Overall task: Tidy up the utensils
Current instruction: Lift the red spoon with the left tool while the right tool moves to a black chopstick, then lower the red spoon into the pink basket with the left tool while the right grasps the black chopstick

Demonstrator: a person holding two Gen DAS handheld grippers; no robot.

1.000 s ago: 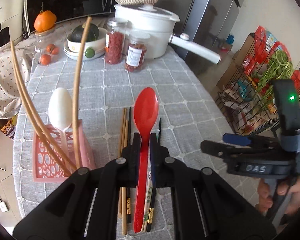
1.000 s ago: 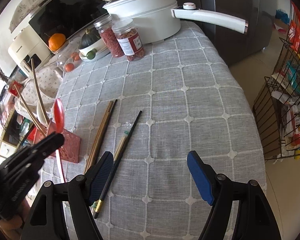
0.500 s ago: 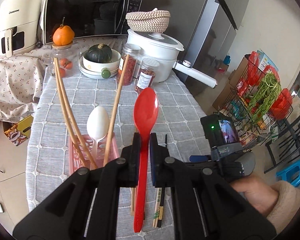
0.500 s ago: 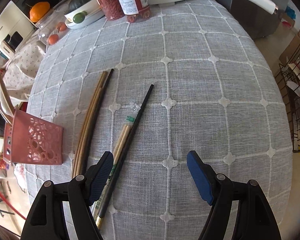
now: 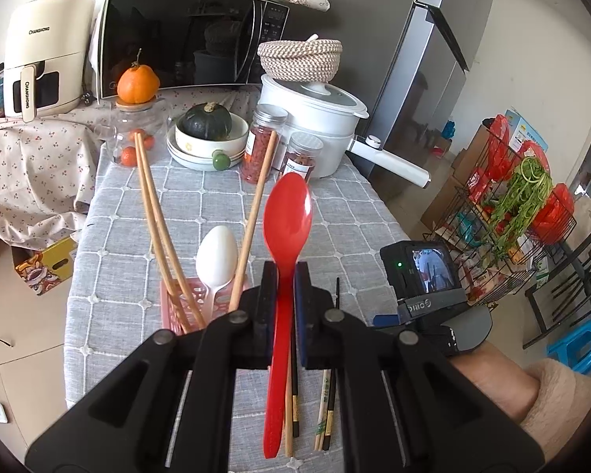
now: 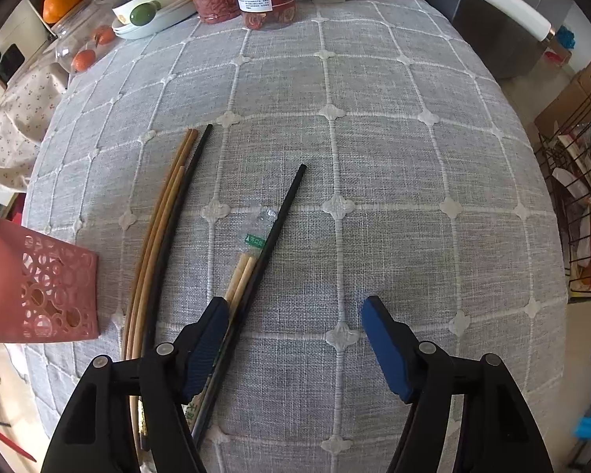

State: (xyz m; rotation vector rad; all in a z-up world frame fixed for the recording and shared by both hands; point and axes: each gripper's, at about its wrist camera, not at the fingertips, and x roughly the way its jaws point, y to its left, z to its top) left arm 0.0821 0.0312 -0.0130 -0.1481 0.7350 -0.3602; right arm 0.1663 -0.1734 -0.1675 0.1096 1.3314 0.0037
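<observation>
Left gripper (image 5: 281, 276) has risen, carrying red spoon (image 5: 285, 220) — jaws pinch its handle, above chopsticks (image 6: 165, 232) beside pink basket (image 6: 43, 287). Right gripper (image 6: 295, 339) lower — jaws spread.

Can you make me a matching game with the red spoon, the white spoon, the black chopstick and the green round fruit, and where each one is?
Things:
1. red spoon
2. white spoon
3. black chopstick
4. green round fruit

Places:
A. lying on the grey tablecloth
B. standing in the pink basket
C. beside the bowls at the back
D. clamped in the left gripper

Pairs: 1-D, 2-B, 3-A, 4-C
</observation>
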